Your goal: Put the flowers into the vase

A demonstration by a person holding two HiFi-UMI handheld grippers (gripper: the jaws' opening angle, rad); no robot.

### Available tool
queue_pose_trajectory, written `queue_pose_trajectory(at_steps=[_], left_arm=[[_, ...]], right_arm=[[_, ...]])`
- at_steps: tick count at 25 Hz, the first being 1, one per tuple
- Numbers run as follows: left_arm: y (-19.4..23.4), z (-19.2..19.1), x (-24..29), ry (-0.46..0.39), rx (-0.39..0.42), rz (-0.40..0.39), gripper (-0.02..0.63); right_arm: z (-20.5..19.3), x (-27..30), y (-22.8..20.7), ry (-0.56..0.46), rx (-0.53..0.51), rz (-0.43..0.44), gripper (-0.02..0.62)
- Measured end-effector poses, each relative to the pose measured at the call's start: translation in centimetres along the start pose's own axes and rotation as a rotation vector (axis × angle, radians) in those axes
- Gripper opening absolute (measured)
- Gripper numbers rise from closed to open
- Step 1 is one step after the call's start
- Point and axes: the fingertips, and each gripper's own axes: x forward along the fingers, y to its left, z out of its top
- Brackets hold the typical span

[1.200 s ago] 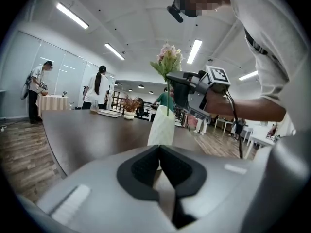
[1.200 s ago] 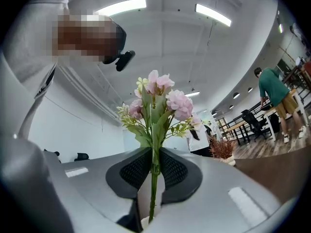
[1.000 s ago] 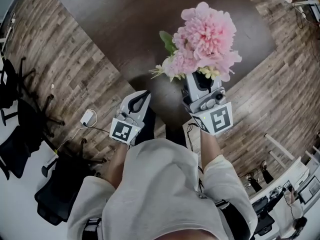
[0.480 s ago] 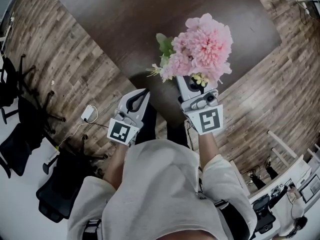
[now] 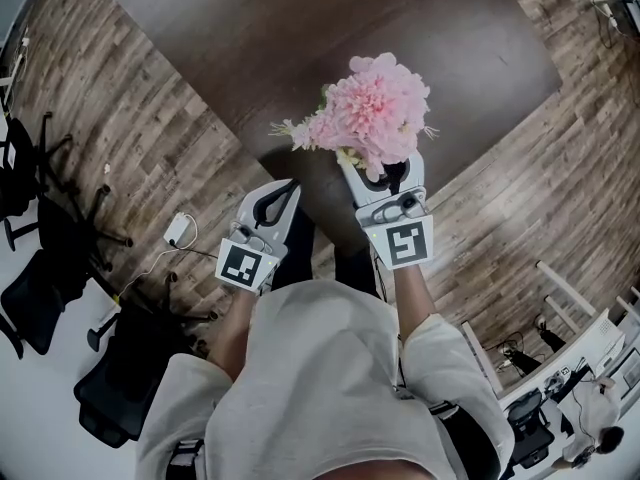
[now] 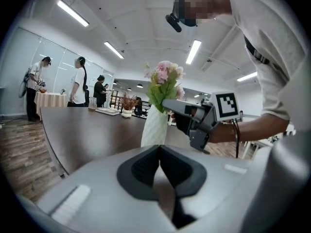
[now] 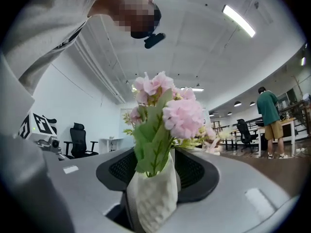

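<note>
The flowers point(image 7: 165, 115) stand in the white vase point(image 7: 153, 198), stems down its neck, on the dark bench point(image 5: 250, 58) right in front of me. My right fingers point(image 7: 197, 171) are opening, with the vase between them and the pads off it. My left fingers point(image 6: 143, 166) are pressed together on nothing, well to the side.

I judge the bunch light and soft. The stems are the place to pinch it, low under the leaves, never the blooms. The vase looks tall, narrow and top-heavy, so it may tip if brushed.

From my head the blooms cover the vase entirely. Its foot is cut off in my right gripper view. I cannot see how deep the stems sit.
</note>
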Motion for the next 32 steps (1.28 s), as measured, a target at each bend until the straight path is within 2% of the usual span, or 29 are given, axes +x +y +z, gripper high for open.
queue_pose_trajectory(at_steps=[3, 15, 21, 26, 32], left_arm=[[0.1, 0.0, 0.3, 0.002, -0.004, 0.001, 0.011], [0.7, 0.4, 0.2, 0.0, -0.007, 0.004, 0.011], [0.1, 1.1, 0.1, -0.02, 0.007, 0.006, 0.011], [-1.1, 2.7, 0.2, -0.082, 0.054, 0.004, 0.011], [-4.7, 5.2, -0.2, -0.141, 0.104, 0.023, 0.011]], right_arm=[[-1.6, -0.1, -0.2, 0.036, 0.022, -0.011, 0.25], [-5.4, -0.5, 0.1, 0.143, 0.055, -0.032, 0.265], [-6.7, -3.0, 0.0, 0.202, 0.096, -0.091, 0.177], [-6.6, -5.7, -0.1, 0.217, 0.074, -0.112, 0.0], [-4.4, -10.2, 0.0, 0.213, 0.055, -0.11, 0.0]])
